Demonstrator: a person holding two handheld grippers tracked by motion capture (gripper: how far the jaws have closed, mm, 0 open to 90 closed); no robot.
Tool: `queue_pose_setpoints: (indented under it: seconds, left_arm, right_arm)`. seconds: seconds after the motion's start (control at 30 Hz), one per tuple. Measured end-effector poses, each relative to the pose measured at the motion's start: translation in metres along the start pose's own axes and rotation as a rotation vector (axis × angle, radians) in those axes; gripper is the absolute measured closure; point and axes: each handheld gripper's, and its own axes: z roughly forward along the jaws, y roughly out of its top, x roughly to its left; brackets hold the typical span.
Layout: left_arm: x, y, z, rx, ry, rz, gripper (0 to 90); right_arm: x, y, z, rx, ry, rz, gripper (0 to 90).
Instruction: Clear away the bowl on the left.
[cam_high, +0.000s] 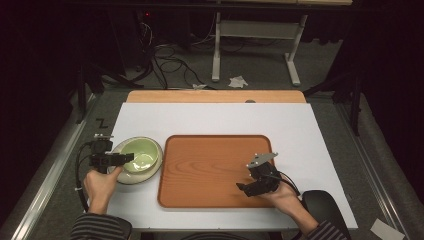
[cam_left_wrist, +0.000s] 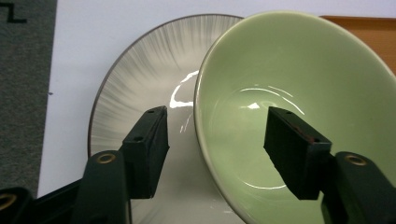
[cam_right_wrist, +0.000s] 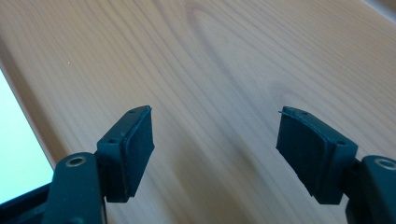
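A pale green bowl (cam_high: 139, 155) sits in a white ribbed plate (cam_high: 131, 177) on the left of the white table top. My left gripper (cam_high: 125, 157) reaches in from the left, and its jaws straddle the bowl's near rim. In the left gripper view one jaw is inside the green bowl (cam_left_wrist: 308, 70) and the other is outside it, over the plate (cam_left_wrist: 140, 70). There is a gap on both sides of the rim, so the left gripper (cam_left_wrist: 215, 140) is open. My right gripper (cam_high: 245, 189) hovers open over the wooden tray (cam_high: 210, 165), with bare tray wood (cam_right_wrist: 210, 56) between its jaws (cam_right_wrist: 215, 144).
The tray lies in the middle of the white surface (cam_high: 215, 120), right beside the plate. A wooden strip (cam_high: 215, 96) runs along the far edge. A dark rounded object (cam_high: 325, 205) sits at the near right corner. Cables and a stand's legs are on the floor beyond.
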Motion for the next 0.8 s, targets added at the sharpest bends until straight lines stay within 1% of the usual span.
queue_pose_setpoints:
  seconds: [0.03, 0.1, 0.13, 0.33, 0.43, 0.5, 0.6, 0.67, 0.8]
  left_arm:
    - [0.001, 0.000, 0.001, 0.017, 0.003, 0.010, 41.9]
    - [0.001, 0.000, 0.003, 0.024, 0.005, 0.005, 43.7]
    - [0.002, 0.000, 0.003, 0.035, 0.005, 0.011, 44.7]
    - [0.002, 0.000, 0.007, 0.058, 0.002, 0.015, 50.2]
    - [0.004, 0.001, 0.008, 0.070, -0.011, 0.001, 54.9]
    - [0.004, 0.001, 0.009, 0.075, -0.014, -0.001, 55.7]
    - [0.003, 0.001, 0.012, 0.092, -0.018, -0.004, 59.7]
    - [0.003, 0.001, 0.012, 0.093, -0.018, -0.006, 61.5]
    - [0.004, 0.001, 0.013, 0.097, -0.020, -0.016, 64.3]
  right_arm:
    - [0.000, 0.000, 0.000, 0.001, 0.001, 0.003, 28.9]
    - [0.001, 0.000, 0.000, 0.001, -0.001, 0.005, 28.9]
    - [0.001, 0.000, 0.000, 0.001, -0.001, 0.008, 28.9]
    - [0.001, 0.000, 0.001, 0.002, -0.001, 0.001, 28.9]
    - [0.001, 0.000, 0.001, 0.004, 0.002, -0.007, 28.9]
    - [0.001, 0.000, 0.001, 0.004, -0.001, -0.009, 28.9]
    - [0.002, 0.000, 0.001, 0.004, -0.004, -0.006, 29.0]
    - [0.002, 0.000, 0.001, 0.003, -0.003, -0.010, 29.0]
    - [0.002, 0.000, 0.001, 0.010, -0.004, -0.004, 29.0]
